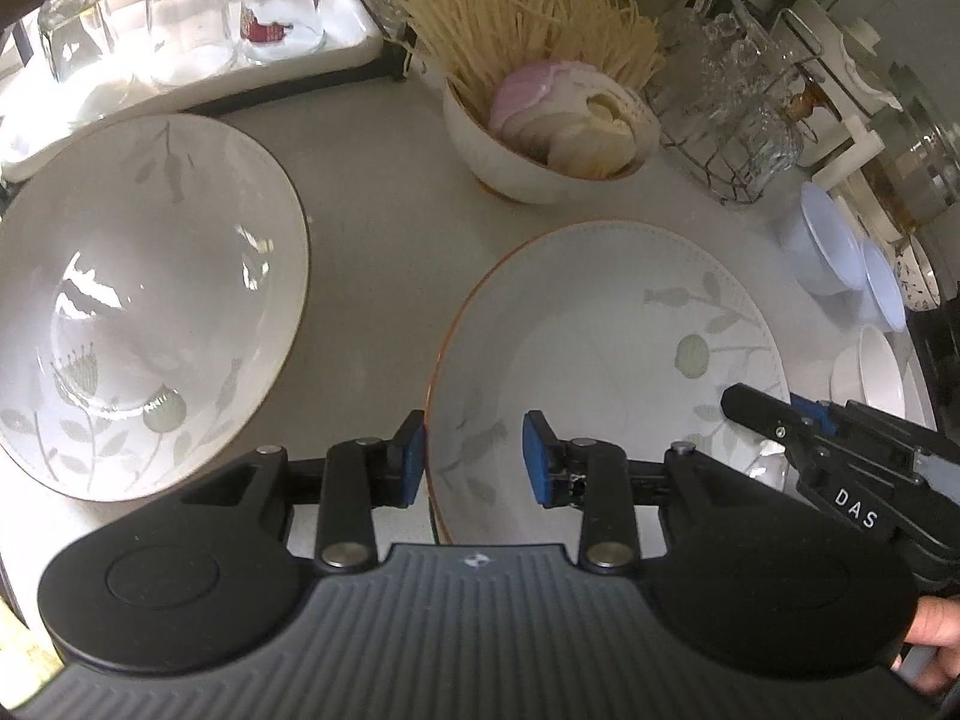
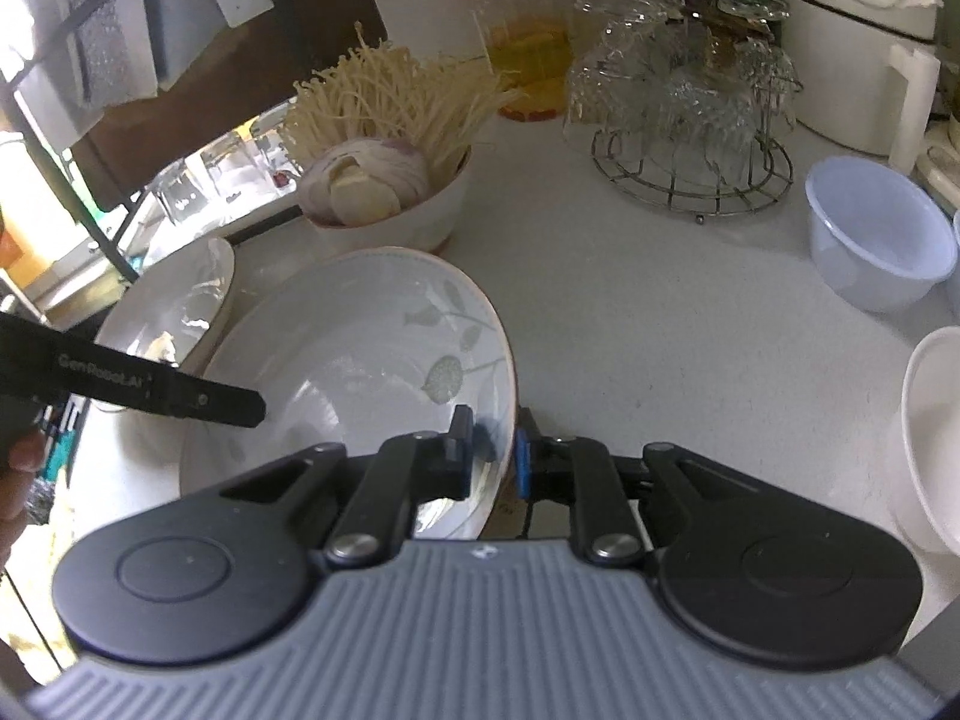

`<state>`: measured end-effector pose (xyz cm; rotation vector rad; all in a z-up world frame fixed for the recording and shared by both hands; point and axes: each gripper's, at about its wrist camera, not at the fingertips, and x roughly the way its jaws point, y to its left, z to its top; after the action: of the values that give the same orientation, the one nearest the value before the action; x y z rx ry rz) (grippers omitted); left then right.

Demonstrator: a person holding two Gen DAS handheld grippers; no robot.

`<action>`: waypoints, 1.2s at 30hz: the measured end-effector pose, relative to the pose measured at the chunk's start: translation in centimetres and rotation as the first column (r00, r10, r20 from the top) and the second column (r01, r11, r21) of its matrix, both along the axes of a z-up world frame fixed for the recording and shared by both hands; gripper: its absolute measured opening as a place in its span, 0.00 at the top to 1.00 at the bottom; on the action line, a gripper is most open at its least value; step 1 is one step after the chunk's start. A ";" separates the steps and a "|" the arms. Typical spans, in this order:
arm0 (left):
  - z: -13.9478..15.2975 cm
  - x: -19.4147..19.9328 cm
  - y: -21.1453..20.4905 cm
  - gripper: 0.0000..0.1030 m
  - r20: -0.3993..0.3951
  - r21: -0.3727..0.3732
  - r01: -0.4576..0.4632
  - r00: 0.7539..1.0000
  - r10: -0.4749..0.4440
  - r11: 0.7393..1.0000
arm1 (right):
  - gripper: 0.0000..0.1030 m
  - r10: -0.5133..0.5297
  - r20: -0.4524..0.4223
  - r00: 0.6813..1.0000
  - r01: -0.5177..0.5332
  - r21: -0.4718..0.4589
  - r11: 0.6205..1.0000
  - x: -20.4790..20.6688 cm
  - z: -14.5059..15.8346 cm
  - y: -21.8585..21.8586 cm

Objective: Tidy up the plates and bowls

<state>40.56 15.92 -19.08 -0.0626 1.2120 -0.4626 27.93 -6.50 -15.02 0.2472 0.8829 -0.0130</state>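
Two white floral bowls with brown rims stand on the grey counter. The left bowl (image 1: 144, 312) sits apart from my grippers; it also shows in the right wrist view (image 2: 174, 312). The right bowl (image 1: 606, 348) lies between both grippers. My left gripper (image 1: 474, 459) is open, its fingers straddling that bowl's near left rim without closing on it. My right gripper (image 2: 495, 450) is shut on the bowl's right rim (image 2: 360, 360). The right gripper also shows in the left wrist view (image 1: 780, 420) at the bowl's right side.
A bowl of sliced onion and enoki mushrooms (image 1: 552, 126) stands behind. A tray of upturned glasses (image 1: 180, 30) is at the back left. A wire rack of glassware (image 2: 684, 120), pale blue bowls (image 2: 876, 234), a white bowl (image 2: 930, 438) and an orange-lidded jar (image 2: 522, 36) stand to the right.
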 end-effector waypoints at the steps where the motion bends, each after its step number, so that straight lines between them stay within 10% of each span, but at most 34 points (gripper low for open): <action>1: 0.0 -0.1 -0.1 0.62 0.004 0.001 0.004 1.000 -0.004 1.000 | 0.82 -0.002 -0.002 1.000 0.002 0.001 1.000 -0.1 0.0 0.0; 20: 0.3 -1.6 0.6 0.58 -0.055 -0.037 -0.035 0.998 0.033 0.999 | 0.67 -0.064 -0.031 0.997 0.064 -0.019 0.998 -0.7 -0.1 0.6; 36: 9.1 -6.9 -3.0 0.53 0.162 -0.034 -0.133 0.977 0.137 0.990 | 0.65 0.051 0.103 0.993 -0.053 0.019 0.998 -2.5 5.6 -1.9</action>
<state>33.64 12.93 -9.98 -0.1236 1.0334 -0.3552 25.47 -8.40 -9.47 0.2434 0.7872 0.0573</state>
